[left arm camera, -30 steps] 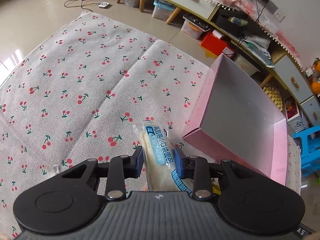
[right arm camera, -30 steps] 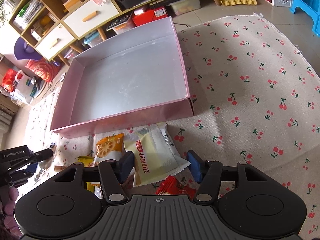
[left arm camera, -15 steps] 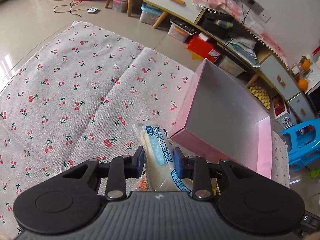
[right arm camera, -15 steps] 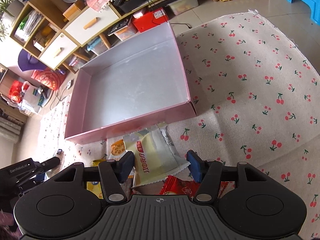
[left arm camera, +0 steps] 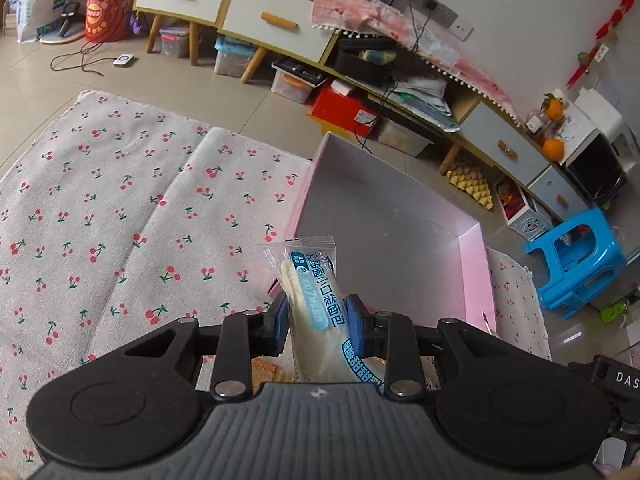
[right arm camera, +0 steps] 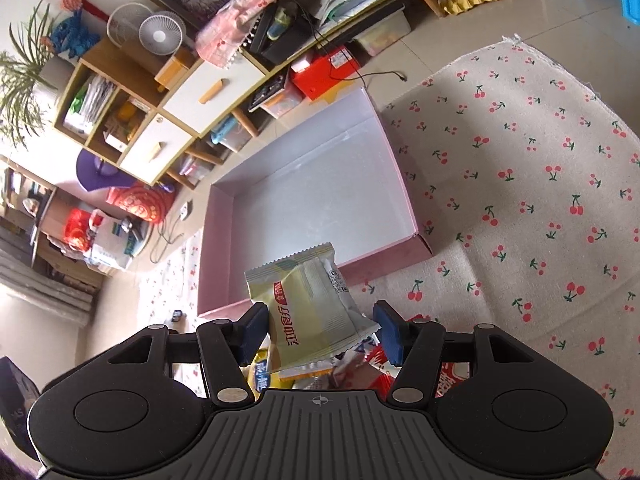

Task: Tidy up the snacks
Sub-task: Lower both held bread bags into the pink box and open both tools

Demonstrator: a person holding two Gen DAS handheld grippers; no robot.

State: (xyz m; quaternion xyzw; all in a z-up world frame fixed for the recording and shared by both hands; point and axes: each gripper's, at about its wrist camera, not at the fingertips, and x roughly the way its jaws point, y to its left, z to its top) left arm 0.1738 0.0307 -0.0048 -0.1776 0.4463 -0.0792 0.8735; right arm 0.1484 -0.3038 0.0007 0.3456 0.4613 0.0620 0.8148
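Observation:
My left gripper (left arm camera: 318, 320) is shut on a white bread packet with a blue label (left arm camera: 310, 280), held upright above the cherry-print cloth (left arm camera: 120, 208). Its top overlaps the near corner of the pink box (left arm camera: 476, 276), whose grey inside holds nothing. In the right wrist view my right gripper (right arm camera: 320, 330) is shut on a pale yellow snack packet (right arm camera: 308, 300), both pads against its sides, lifted just before the pink box's (right arm camera: 216, 248) near wall. Several loose snack packets (right arm camera: 448, 376) lie on the cloth under the right gripper.
The cloth (right arm camera: 540, 208) covers the floor around the box. Behind the box stand a low cabinet (left arm camera: 272, 24), a red box (left arm camera: 344, 110) and plastic bins. A blue stool (left arm camera: 576, 260) stands to the right. A cable (right arm camera: 360, 76) trails near the box's far end.
Both grippers have risen with their packets off the cloth. The packets now overlap the box in view, and more of the room behind shows.

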